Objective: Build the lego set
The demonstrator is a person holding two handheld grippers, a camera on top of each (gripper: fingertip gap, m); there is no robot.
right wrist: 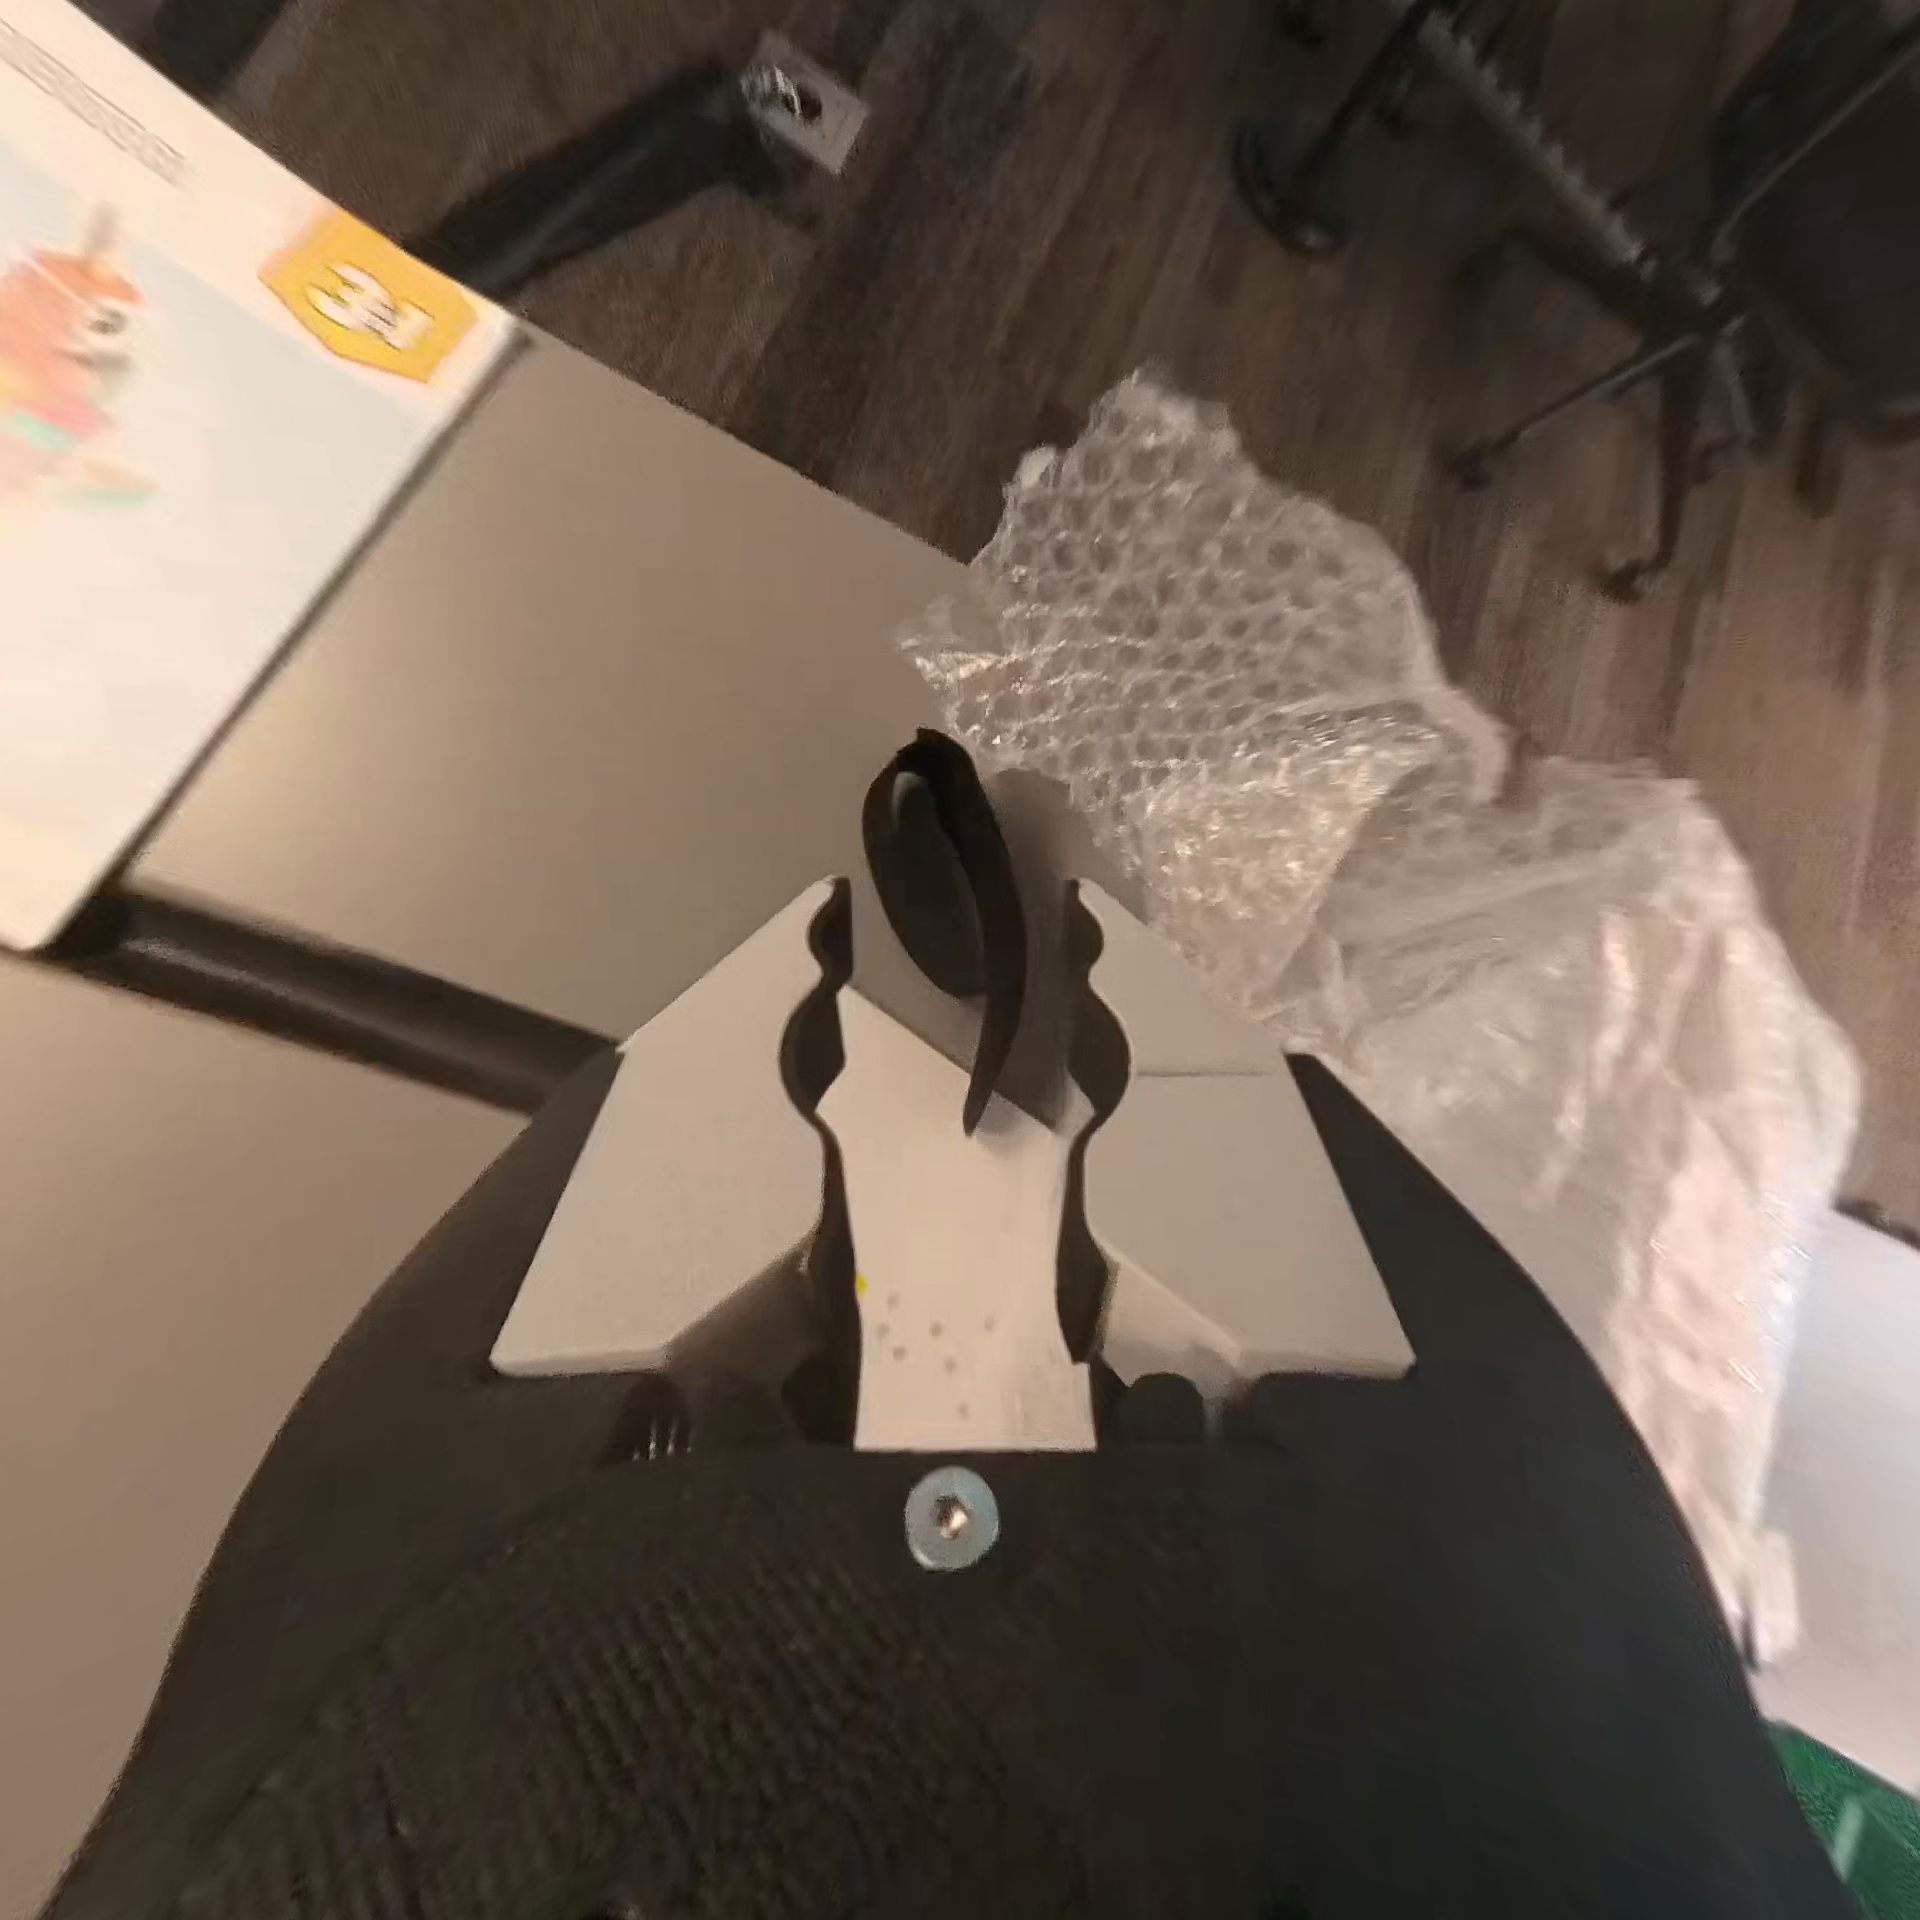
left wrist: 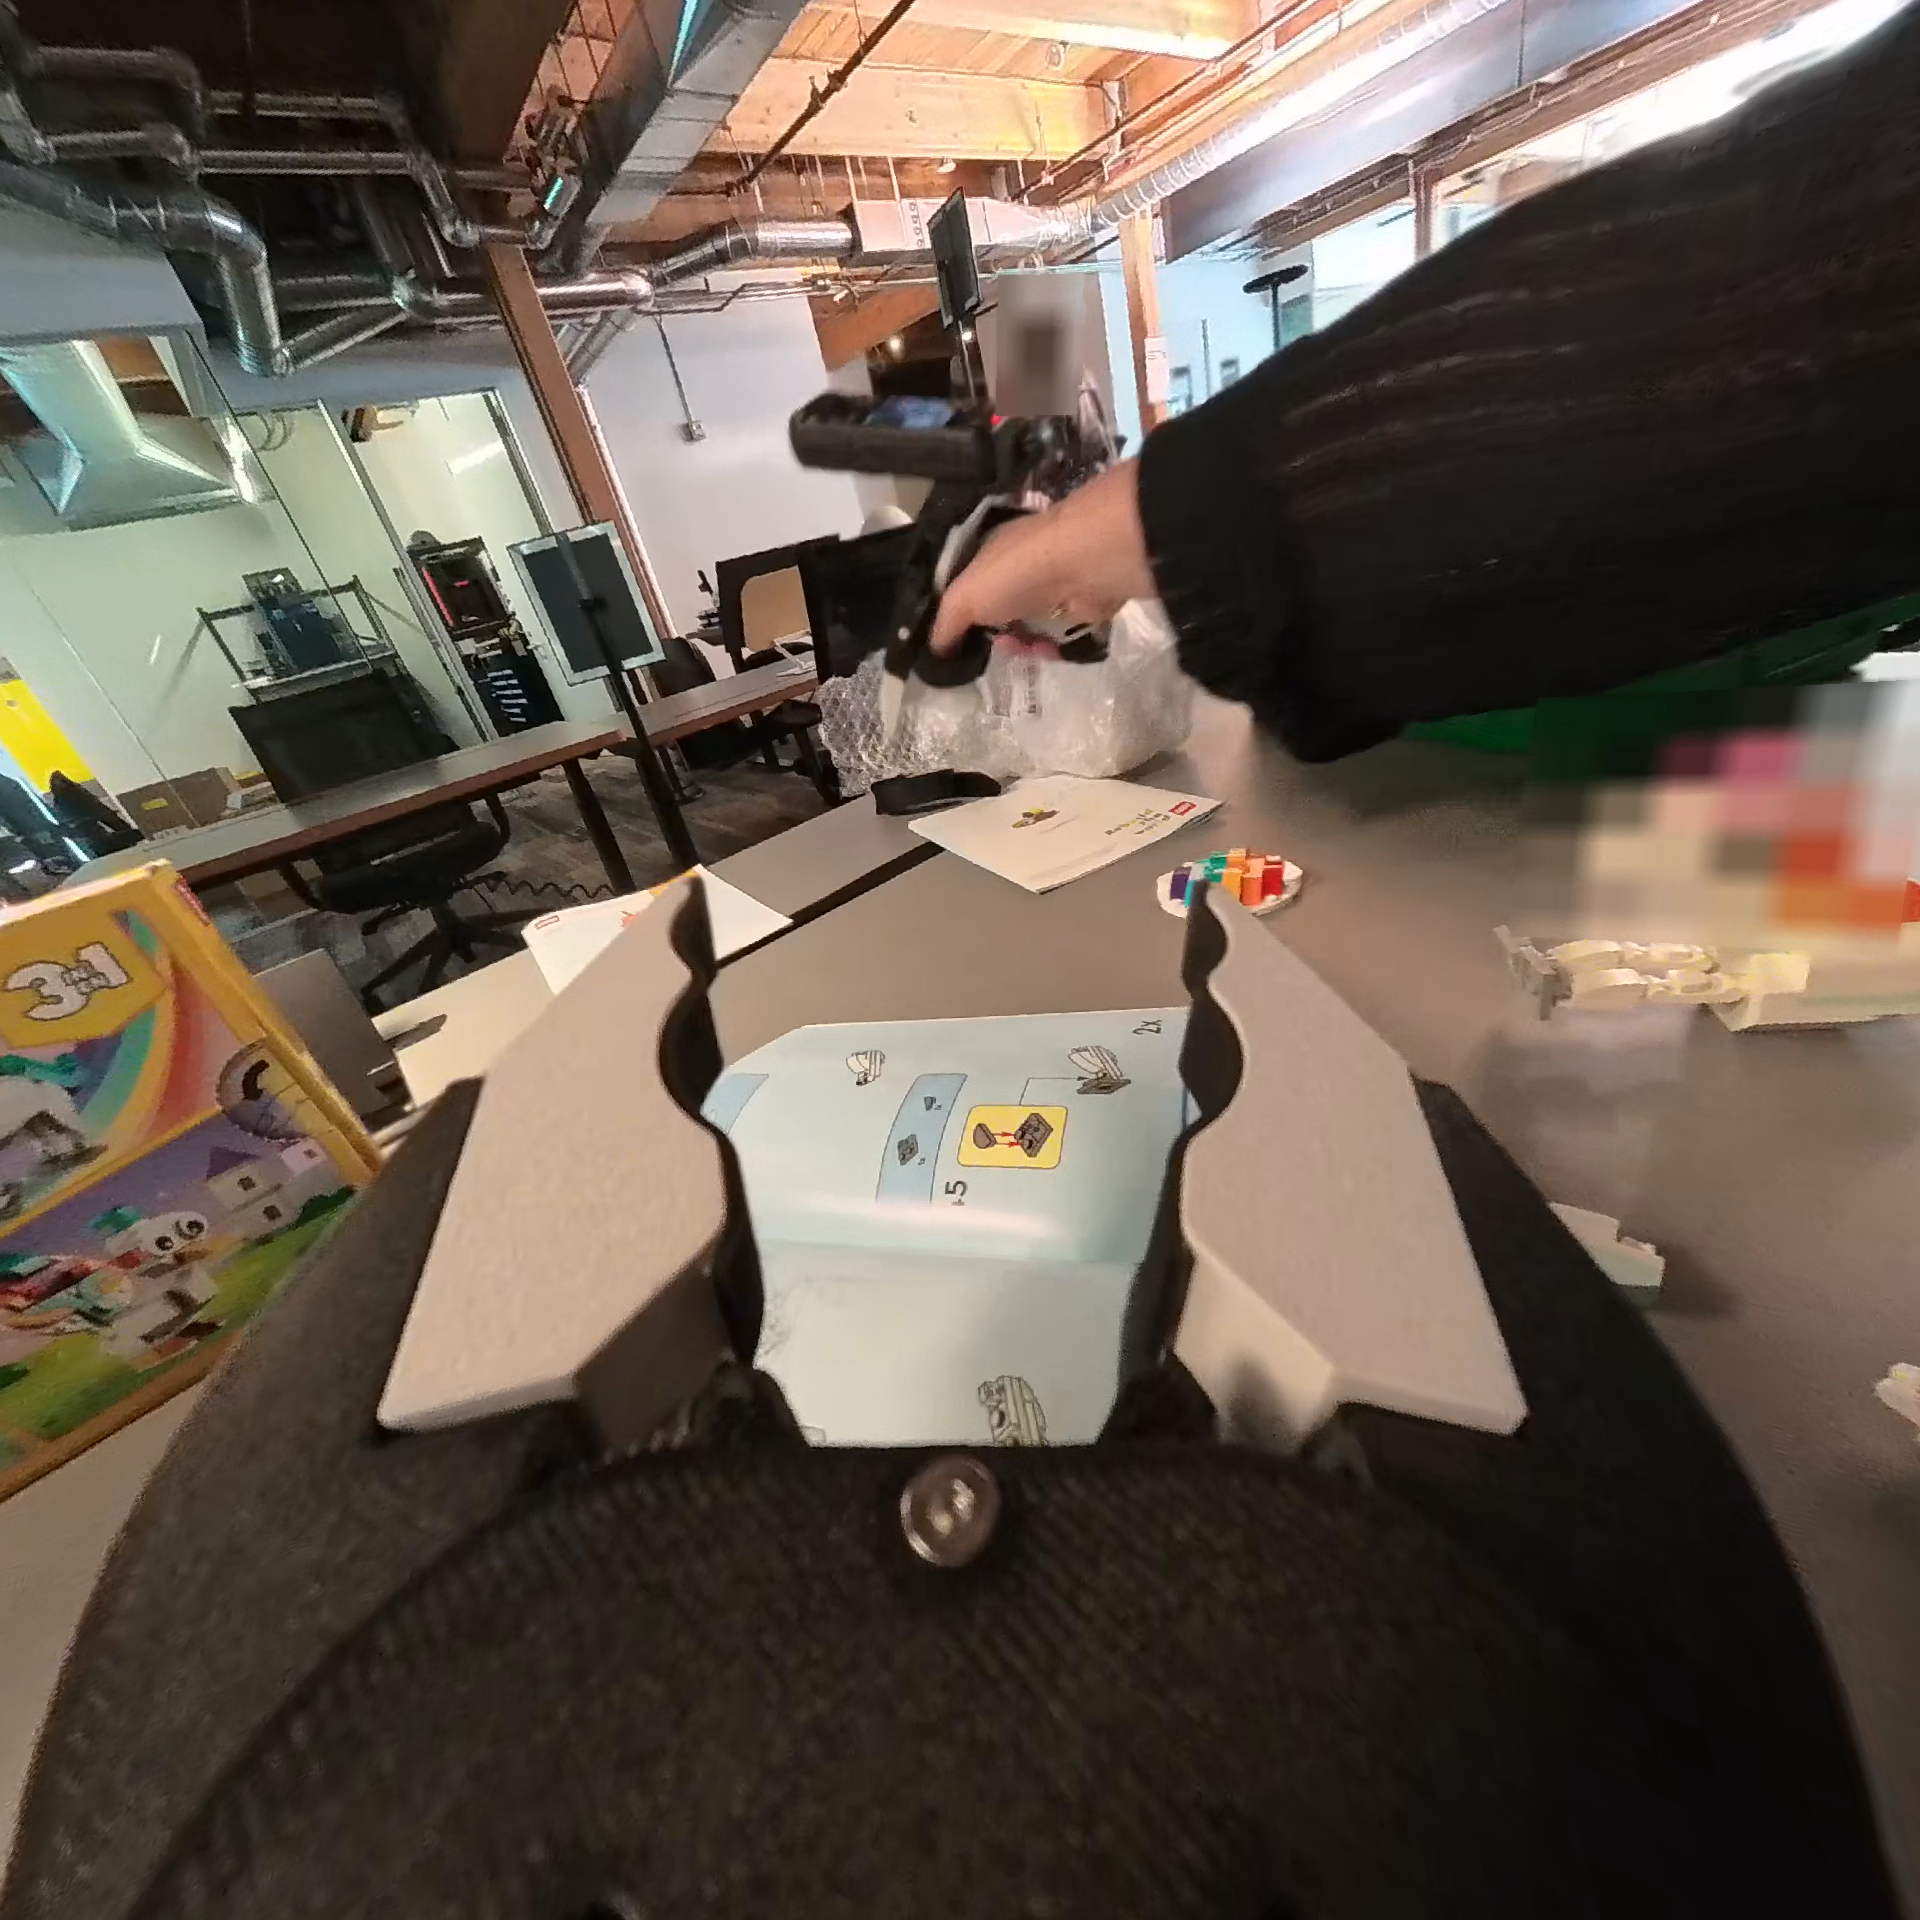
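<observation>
My left gripper is open and empty, low over an open instruction booklet with light blue pages on the grey table. A partly built white lego piece lies to its right, and a small white dish of coloured bricks sits just beyond it. My right gripper is open with a narrower gap and holds nothing. It hangs over a black strap loop on the table. It also shows in the left wrist view, held by a hand above the strap.
The lego box stands at the left. A closed booklet lies near the strap, another by the table edge. Bubble wrap and a plastic bag sit at the far edge. Loose white pieces lie at the right. Spacing between my two grippers at the tips: around 45 centimetres. My left gripper is the nearer one to the partly built white lego piece: about 15 centimetres, against 40 centimetres.
</observation>
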